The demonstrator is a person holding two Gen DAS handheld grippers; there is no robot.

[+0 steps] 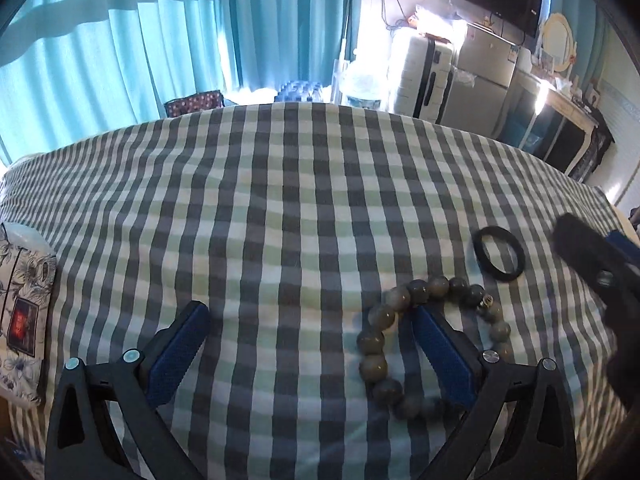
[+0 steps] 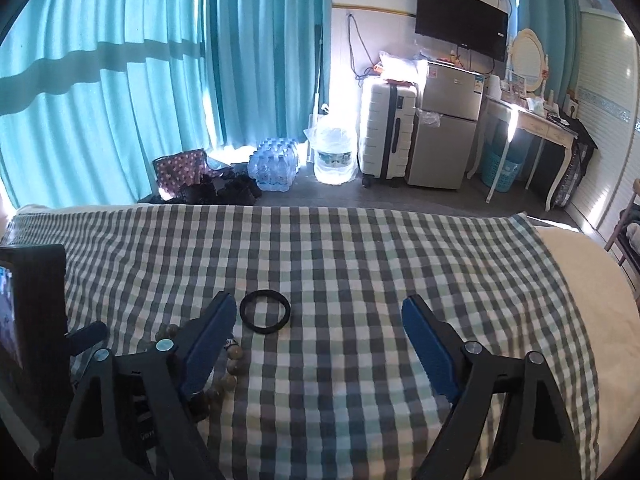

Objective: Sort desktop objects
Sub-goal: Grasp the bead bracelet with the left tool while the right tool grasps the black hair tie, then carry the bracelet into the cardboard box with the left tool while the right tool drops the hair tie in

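Both grippers are down low over the checked cloth now, and it all turns on the bead bracelet. The left gripper stands wide open, nothing between its pads, and its right-hand fingertip pokes inside the bracelet's loop, so the beads lie off to the right of its centre line, not between the jaws. A shift to the right looks needed before any squeeze.

Just beyond the bracelet, on its far right side, lies the black ring, flat on the cloth and apart from the beads. The right gripper is open too, empty, and the ring sits just inside its left fingertip, on the left of the gap. So my read: the left hand is nearer the bracelet, the right hand nearer the ring.
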